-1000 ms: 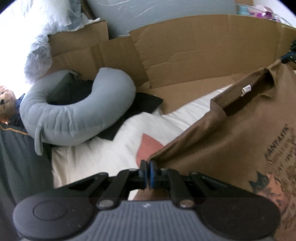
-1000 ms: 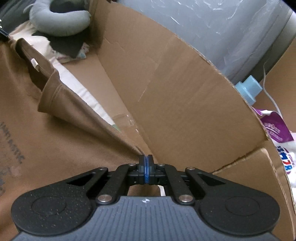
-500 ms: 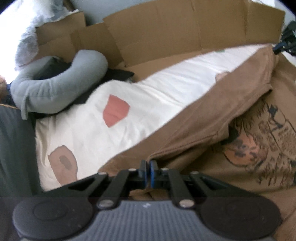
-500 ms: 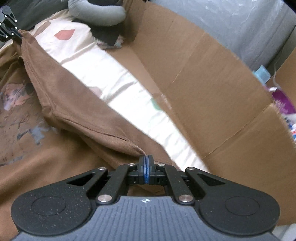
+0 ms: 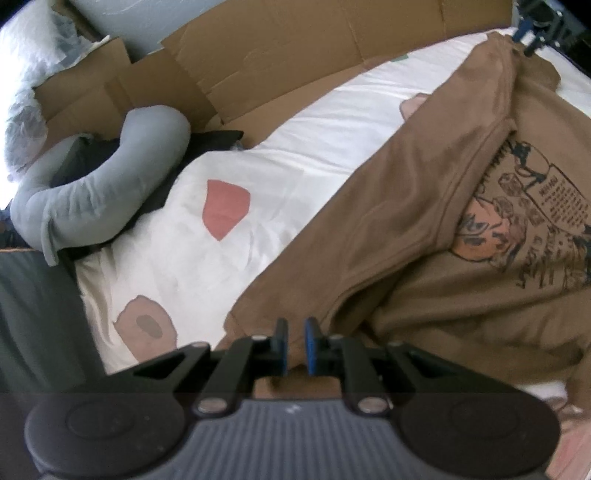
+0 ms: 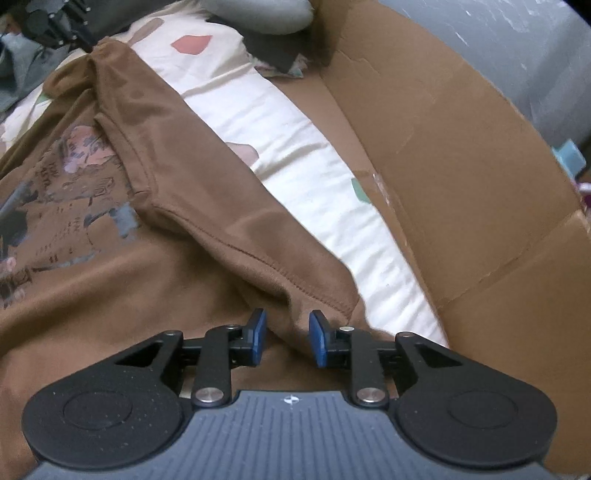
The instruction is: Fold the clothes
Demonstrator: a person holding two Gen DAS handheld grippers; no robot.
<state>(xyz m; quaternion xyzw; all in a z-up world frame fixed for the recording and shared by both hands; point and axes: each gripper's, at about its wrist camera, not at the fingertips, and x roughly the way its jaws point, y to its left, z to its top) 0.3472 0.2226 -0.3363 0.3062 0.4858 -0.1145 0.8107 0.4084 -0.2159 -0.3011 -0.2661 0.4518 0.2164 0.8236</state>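
Note:
A brown T-shirt [image 5: 424,206] with a printed picture [image 5: 532,221] lies on a white bed sheet [image 5: 280,177], its upper part folded over onto the print. My left gripper [image 5: 295,343] hovers at one end of the folded edge. Its jaws are opening, with a narrow gap and brown cloth loose below them. My right gripper [image 6: 286,338] is at the other end of the T-shirt [image 6: 207,192]. Its jaws are also opening, wider apart, and the hem fold lies between the pads untouched. Each gripper shows small in the other's view, the right gripper [image 5: 532,33] and the left gripper [image 6: 74,33].
A grey U-shaped pillow [image 5: 99,199] rests on dark items at the sheet's far left. Flattened cardboard [image 5: 295,62] stands behind the bed and also shows as cardboard [image 6: 461,155] along its right side. A pale blue bottle [image 6: 570,155] peeks over it.
Both grippers carried the shirt's held edge across and down, laying it over the printed part. Their jaws, shut on the cloth before, now stand apart with the cloth released.

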